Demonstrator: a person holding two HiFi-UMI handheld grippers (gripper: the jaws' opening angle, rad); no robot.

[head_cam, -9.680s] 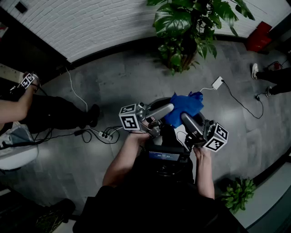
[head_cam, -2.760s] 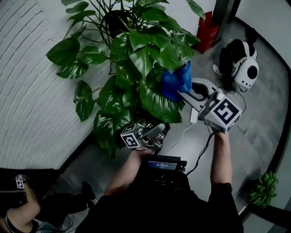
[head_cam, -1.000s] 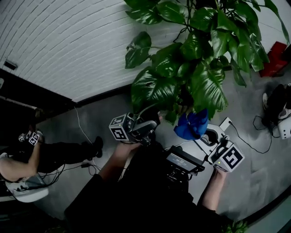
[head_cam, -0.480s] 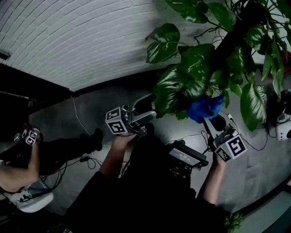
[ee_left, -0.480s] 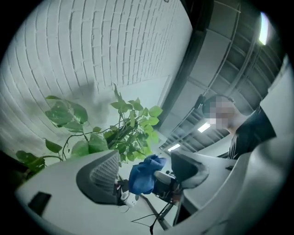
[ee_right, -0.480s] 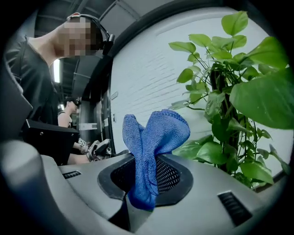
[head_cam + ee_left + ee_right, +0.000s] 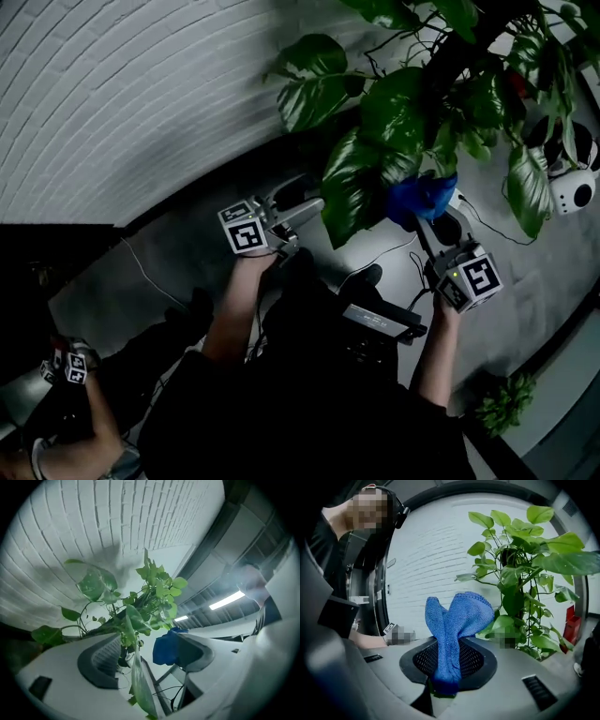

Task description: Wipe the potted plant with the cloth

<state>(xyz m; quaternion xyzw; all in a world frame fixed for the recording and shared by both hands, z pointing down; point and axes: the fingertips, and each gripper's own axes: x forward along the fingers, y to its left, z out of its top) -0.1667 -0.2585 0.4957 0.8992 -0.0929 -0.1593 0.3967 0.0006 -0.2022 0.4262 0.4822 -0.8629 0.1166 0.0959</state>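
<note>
step: lining up a leaf, I judge | my right hand-held gripper [image 7: 447,670] clenched on cloth [image 7: 457,616] | left hand-held gripper [image 7: 143,656] released, jaws just opening, leaf [image 7: 139,686] between, untouched | next: likely steady leaf, wipe

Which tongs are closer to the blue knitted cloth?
Right. Right tongs clamp the blue knitted cloth. Left tongs, just opening with a long green leaf between them, stand apart.

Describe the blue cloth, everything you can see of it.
The blue cloth is a knitted, terry-like fabric, bunched into two soft upright lobes. Its lower end is pinched between the shut jaws of the right gripper, which holds it up off the floor. It sits close under the hanging leaves of the potted plant; whether it touches one cannot be told.
</note>
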